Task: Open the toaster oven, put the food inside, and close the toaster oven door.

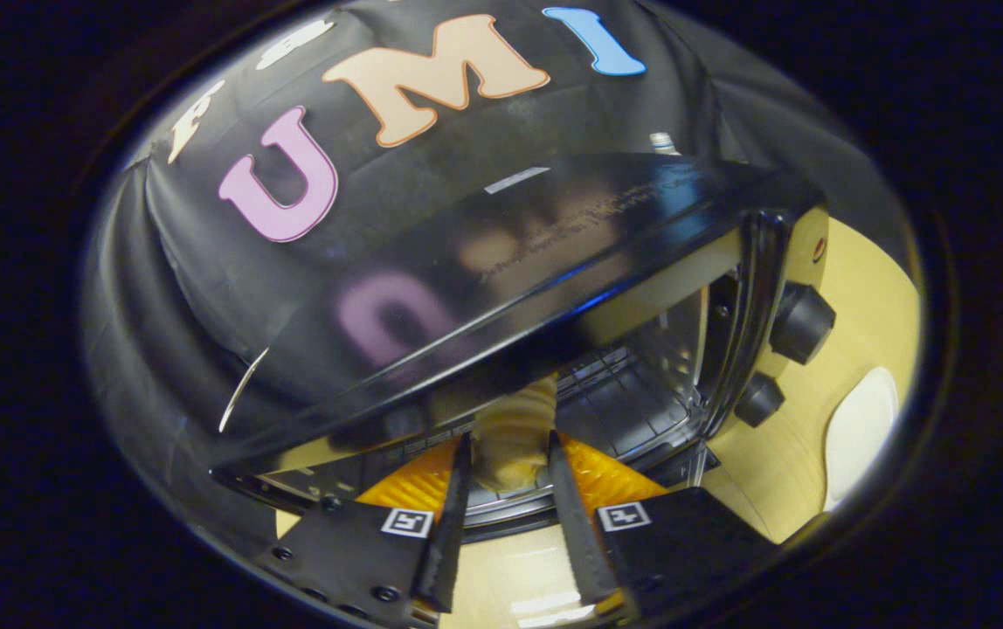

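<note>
Pale wooden tabletop [772, 472] carries everything, with black cloth hanging behind as the booth's wall. Taking the toaster oven [501, 288] as the landmark: its glossy black top slopes across the middle of the scene, tilted in this view. Below that top, the oven's mouth stands open, with the wire rack [632, 402] visible inside and the lowered door [501, 511] lying just under the fingers. At the mouth, the gripper [508, 450] holds the food [515, 428], a tan ridged pastry, squeezed between both fingers [449, 524], right at the front edge of the rack. On the oven's right face sit two dark knobs [803, 323], one above the other. Right of the oven, well apart from it, a white plate [860, 432] rests on the tabletop.
</note>
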